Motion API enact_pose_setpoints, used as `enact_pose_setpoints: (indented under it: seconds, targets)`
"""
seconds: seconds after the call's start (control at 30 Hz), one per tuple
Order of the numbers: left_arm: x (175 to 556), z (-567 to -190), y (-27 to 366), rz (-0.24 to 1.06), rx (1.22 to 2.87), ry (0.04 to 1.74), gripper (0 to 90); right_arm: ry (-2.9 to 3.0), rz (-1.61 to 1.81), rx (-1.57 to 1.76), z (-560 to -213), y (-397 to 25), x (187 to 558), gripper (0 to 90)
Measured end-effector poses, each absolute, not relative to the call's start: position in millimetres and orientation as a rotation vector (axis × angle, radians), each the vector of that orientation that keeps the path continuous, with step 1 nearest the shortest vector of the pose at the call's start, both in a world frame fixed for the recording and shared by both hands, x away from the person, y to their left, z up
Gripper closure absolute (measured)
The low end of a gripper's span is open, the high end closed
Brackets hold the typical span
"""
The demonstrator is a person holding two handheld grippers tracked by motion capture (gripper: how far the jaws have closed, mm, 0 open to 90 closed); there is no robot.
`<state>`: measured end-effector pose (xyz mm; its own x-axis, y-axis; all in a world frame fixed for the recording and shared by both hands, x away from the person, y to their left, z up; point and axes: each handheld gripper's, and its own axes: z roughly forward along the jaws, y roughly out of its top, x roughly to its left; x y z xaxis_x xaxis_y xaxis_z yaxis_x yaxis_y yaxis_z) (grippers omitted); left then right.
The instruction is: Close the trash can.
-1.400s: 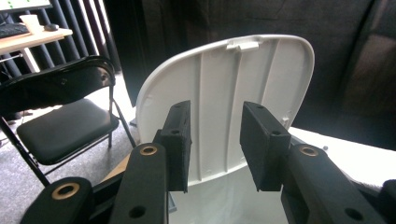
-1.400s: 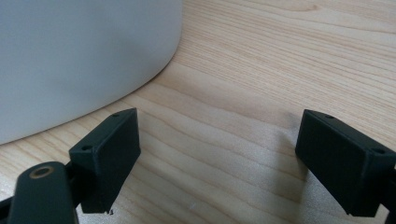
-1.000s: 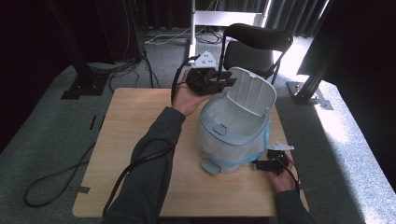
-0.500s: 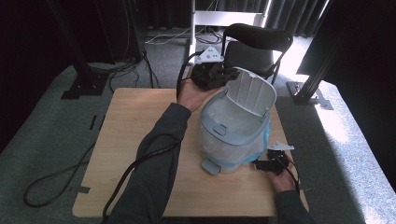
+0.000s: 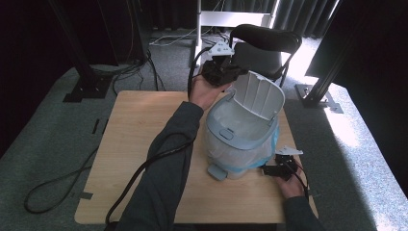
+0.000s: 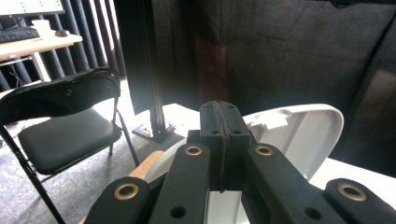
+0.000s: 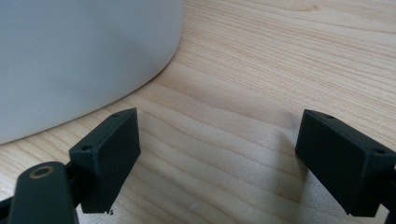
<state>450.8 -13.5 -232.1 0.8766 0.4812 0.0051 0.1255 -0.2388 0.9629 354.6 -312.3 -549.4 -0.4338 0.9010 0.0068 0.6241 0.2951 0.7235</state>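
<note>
**Bin lid up, one gripper closed, one spread wide**

While we look down from the high view, our left gripper point(image 5: 230, 72) sits up at the far edge of the table point(image 5: 130, 144), held in our left hand point(image 5: 204, 91), its tips just beside the top rim of the raised lid point(image 5: 260, 94). From the left gripper view we see its two black jaws pressed flat together with nothing between them, and the pale inner face of the lid point(image 6: 299, 135) stands just beyond and to the right of the fingertips, upright and slightly tilted. A black folding chair point(image 6: 60, 126) stands well off to the left of those tips, on the floor past the table.

Moving right, the pedal bin point(image 5: 240, 139) stands on the table between our two grippers, lined with a clear bag whose blue edge hangs around its body. Its foot pedal point(image 5: 216, 172) points toward us.

Farther right, our right gripper point(image 5: 269, 169) lies low on the wood, close against the bin's base. In the right gripper view its fingers point(image 7: 109, 154) are spread wide apart and hold nothing; bare table point(image 7: 261, 79) lies between them, and the bin's white wall point(image 7: 79, 56) curves just ahead and to the left of the left finger, not touching it.
</note>
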Motion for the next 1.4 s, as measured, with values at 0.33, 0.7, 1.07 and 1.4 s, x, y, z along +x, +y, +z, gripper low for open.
enact_pose_setpoints:
  seconds: [0.33,0.7,1.07,1.4]
  targets:
    - [452,-230,-23,0.366,1.785,0.479,88.2,2.166,0.933,1.365,-549,-312,355,12.9]
    - [449,-226,-26,0.366,1.813,0.464,88.0,2.166,0.934,1.365,-549,-312,355,12.9]
    - [442,-228,-30,0.37,1.926,0.43,88.0,2.165,0.933,1.366,-549,-312,355,12.9]
    - [443,-226,-26,0.361,1.877,0.423,87.4,2.165,0.933,1.366,-549,-312,354,12.9]
